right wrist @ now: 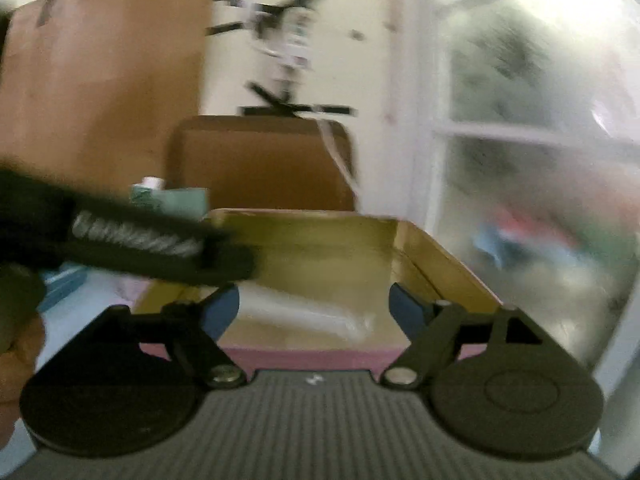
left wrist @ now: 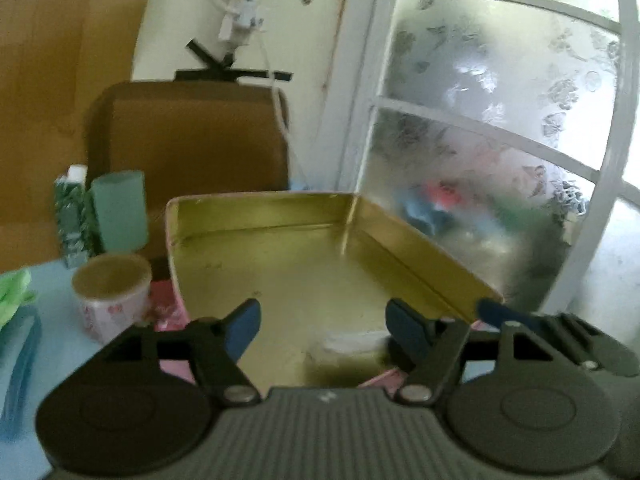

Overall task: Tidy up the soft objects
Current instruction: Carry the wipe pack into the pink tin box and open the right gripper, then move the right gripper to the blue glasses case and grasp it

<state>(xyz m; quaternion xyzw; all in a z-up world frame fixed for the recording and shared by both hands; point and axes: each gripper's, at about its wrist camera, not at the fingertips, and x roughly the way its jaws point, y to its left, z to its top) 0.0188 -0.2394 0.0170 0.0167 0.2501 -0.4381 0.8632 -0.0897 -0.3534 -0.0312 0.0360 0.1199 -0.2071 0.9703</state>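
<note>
Frosted patterned glass (left wrist: 500,92) filled the right of both views, with only smeared blobs of red, blue and green showing behind it, impossible to name. A brown cardboard box (left wrist: 192,136) stood at the back against the wall, and a white cable (left wrist: 240,20) was taped above it, badly blurred in the right wrist view. On the pale blue table (left wrist: 56,308) sat a paper cup (left wrist: 112,296), a teal cylinder (left wrist: 120,210) and a green-patterned carton (left wrist: 70,216); a scrap of green (left wrist: 14,292) was cut off at the left edge. And there was the gold-lined tin tray (left wrist: 420,256) with its pink outer wall, dead centre. Over it the left gripper (left wrist: 320,326) had its blue-padded fingers spread wide, nothing between them. The right gripper (right wrist: 314,308) was spread wide too. Inside the tray, near the front wall, lay a whitish, translucent soft packet (right wrist: 304,312), too smeared to identify; in the right wrist view it lay between and beyond the fingertips, and whether they touched it could not be told. In the left wrist view it sat just beside the right-hand finger.
</note>
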